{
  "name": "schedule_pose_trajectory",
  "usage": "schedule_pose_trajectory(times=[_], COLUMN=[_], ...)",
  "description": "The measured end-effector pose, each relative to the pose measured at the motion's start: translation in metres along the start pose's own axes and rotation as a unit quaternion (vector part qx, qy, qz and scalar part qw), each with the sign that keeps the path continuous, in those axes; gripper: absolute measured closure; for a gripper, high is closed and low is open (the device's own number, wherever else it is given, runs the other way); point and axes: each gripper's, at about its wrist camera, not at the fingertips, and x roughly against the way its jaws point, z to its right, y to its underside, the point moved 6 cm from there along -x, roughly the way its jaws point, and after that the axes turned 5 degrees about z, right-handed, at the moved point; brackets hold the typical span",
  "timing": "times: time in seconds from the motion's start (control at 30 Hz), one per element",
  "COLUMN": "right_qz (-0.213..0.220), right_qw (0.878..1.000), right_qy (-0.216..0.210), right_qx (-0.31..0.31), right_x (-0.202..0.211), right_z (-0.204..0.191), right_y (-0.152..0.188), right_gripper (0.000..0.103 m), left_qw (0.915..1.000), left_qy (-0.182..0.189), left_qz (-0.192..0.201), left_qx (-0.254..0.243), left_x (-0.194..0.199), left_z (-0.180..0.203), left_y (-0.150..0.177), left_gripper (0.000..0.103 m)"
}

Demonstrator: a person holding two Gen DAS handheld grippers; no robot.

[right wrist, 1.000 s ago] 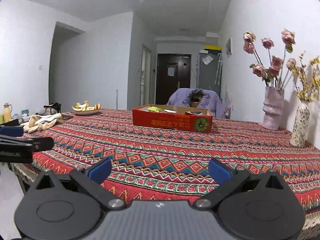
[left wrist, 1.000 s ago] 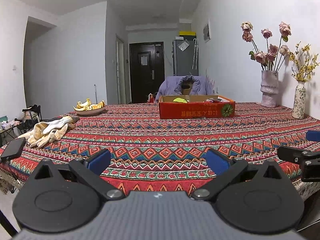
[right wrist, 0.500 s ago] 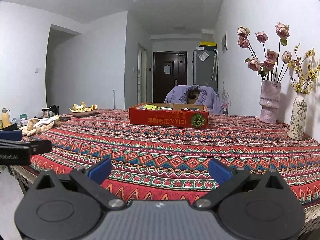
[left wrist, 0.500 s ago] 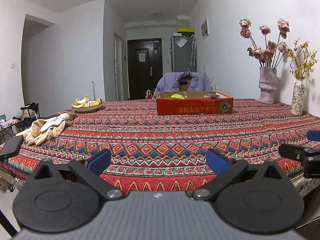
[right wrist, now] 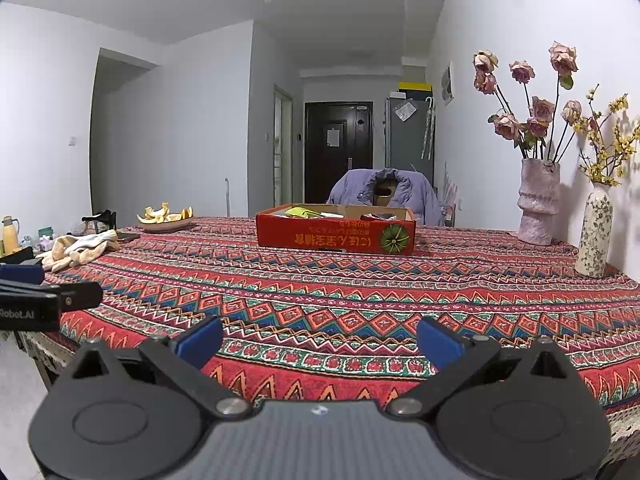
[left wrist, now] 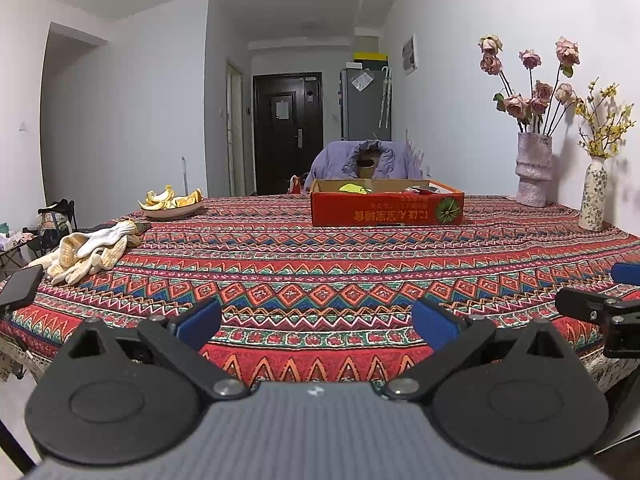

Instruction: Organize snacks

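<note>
Two hand-held grippers: the left hand-held gripper (left wrist: 316, 322) and the right hand-held gripper (right wrist: 320, 340) fill the bottom of their views, both spread wide and grasping nothing, held at the near edge.
Counter: the counter (left wrist: 340, 280) under its patterned red cloth spans the middle of each frame, with a broad bare stretch between the grippers and everything else.
Red box: the red box (left wrist: 386, 207) stands at centre frame, far across the cloth, well apart from both grippers.
Snacks: the snacks (right wrist: 304, 212) show as a yellow-green packet and some darker wrappers inside the box; how they are sorted is too small to tell.
Progress: no loose snack shows on the cloth, so this fits either everything already boxed or contents waiting to be arranged.
Side items: gloves (left wrist: 86, 250) middle left, a plate of peels (left wrist: 171, 203) behind them, vases (left wrist: 534, 174) at right.
</note>
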Motion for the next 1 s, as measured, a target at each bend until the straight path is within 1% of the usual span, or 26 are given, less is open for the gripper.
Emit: schedule_pose_trajectory(times=[0.37, 1.0], right_qz=[-0.003, 0.005], right_qw=[1.0, 1.0], right_qy=[-0.005, -0.001], right_qx=[-0.004, -0.005], right_x=[-0.0009, 0.0009], right_z=[0.0003, 0.0023], right_y=[0.0013, -0.0001], right_gripper=[0.0, 0.0], left_qw=[1.0, 1.0], left_qy=[0.001, 0.003], left_qz=[0.0, 0.004], left_qx=[0.001, 0.002], left_x=[0.0003, 0.0007], left_z=[-0.0002, -0.0003], left_y=[-0.0002, -0.0034], left_gripper=[0.0, 0.0])
